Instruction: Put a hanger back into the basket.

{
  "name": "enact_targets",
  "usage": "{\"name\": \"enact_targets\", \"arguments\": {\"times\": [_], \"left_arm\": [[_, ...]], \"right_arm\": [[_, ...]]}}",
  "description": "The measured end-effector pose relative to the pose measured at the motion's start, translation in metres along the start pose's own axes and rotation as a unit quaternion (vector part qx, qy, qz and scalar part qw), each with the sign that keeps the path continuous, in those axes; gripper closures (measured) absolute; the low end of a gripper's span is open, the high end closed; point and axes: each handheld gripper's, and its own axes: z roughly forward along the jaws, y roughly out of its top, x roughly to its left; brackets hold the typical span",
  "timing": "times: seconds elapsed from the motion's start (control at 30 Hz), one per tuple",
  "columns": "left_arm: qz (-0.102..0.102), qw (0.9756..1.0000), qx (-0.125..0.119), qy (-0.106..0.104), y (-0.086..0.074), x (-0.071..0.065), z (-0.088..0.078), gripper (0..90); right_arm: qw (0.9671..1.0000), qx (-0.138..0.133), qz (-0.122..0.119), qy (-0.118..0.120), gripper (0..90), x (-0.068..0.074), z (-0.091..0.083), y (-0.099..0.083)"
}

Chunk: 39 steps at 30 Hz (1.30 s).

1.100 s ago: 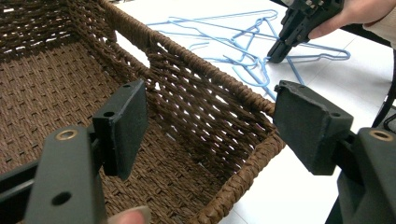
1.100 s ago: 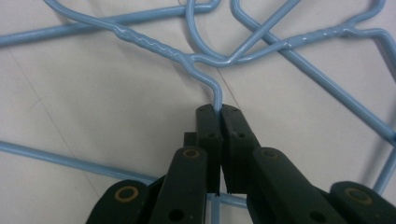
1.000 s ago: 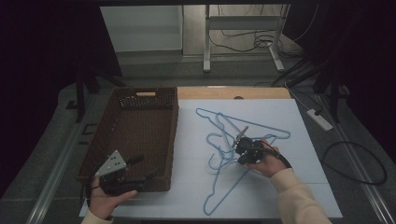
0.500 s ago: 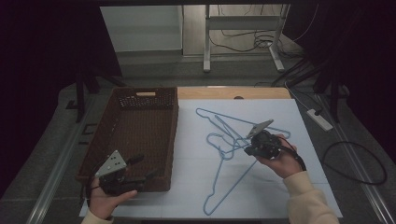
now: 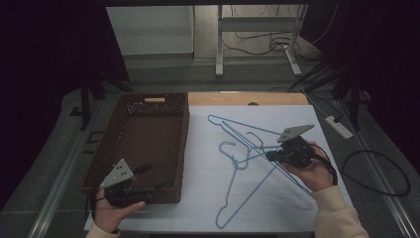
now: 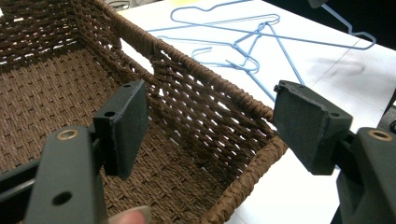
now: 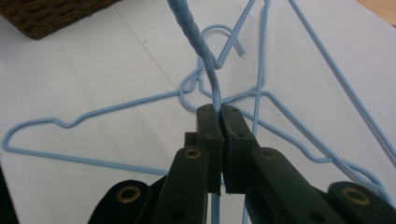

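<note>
Three light-blue wire hangers (image 5: 233, 191) lie tangled on a white sheet (image 5: 203, 163). My right gripper (image 5: 270, 156) is at the right of the tangle, held in a hand. In the right gripper view its jaws (image 7: 218, 109) are shut on the wire of one blue hanger (image 7: 192, 32), just below its twisted neck, which rises out of the top of the picture. My left gripper (image 5: 153, 177) is at the near right corner of a brown wicker basket (image 5: 143, 144). It stands open (image 6: 219, 116), with the basket's wall (image 6: 196, 88) beyond its pads and nothing between them.
The basket holds nothing and takes up the table's left side. A bare wooden strip (image 5: 237, 99) runs along the far edge of the table. A white power strip (image 5: 339, 126) and a looped black cable (image 5: 376, 173) lie on the floor at the right.
My right gripper has risen and moved to the right, still shut on the hanger wire and pulling it along. The left gripper has stayed in place.
</note>
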Motion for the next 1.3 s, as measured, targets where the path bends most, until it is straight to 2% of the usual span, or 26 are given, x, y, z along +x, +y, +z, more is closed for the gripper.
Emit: {"name": "enact_targets", "arguments": {"times": [0.23, 0.3, 0.53, 0.67, 0.83, 1.1, 1.3], "left_arm": [[0.004, 1.0000, 0.000, -0.002, 0.005, -0.003, 0.001, 28.0], [0.007, 1.0000, -0.001, -0.004, 0.008, -0.004, 0.003, 27.9], [0.015, 0.9998, 0.002, -0.013, 0.015, -0.009, 0.011, 28.1], [0.022, 0.9995, 0.002, -0.022, 0.023, -0.013, 0.015, 28.2], [0.032, 0.9990, 0.003, -0.030, 0.032, -0.019, 0.020, 28.2], [0.052, 0.9973, 0.013, -0.051, 0.063, -0.034, 0.036, 28.1], [0.079, 0.9942, 0.035, -0.065, 0.089, -0.040, 0.056, 28.2]], "right_arm": [[0.9998, -0.014, 0.003, 0.016, 88.0, 0.002, -0.007, -0.005], [0.9992, -0.024, 0.003, 0.033, 87.9, 0.003, -0.011, -0.008], [0.9980, -0.035, 0.002, 0.052, 87.9, 0.007, -0.019, -0.010], [0.9967, -0.047, 0.002, 0.066, 87.9, 0.009, -0.023, -0.013], [0.9961, -0.046, 0.000, 0.076, 87.9, 0.010, -0.024, -0.013], [0.9951, -0.042, -0.009, 0.089, 87.9, 0.014, -0.031, -0.011], [0.9945, -0.041, -0.009, 0.096, 87.9, 0.014, -0.030, -0.011]]}}
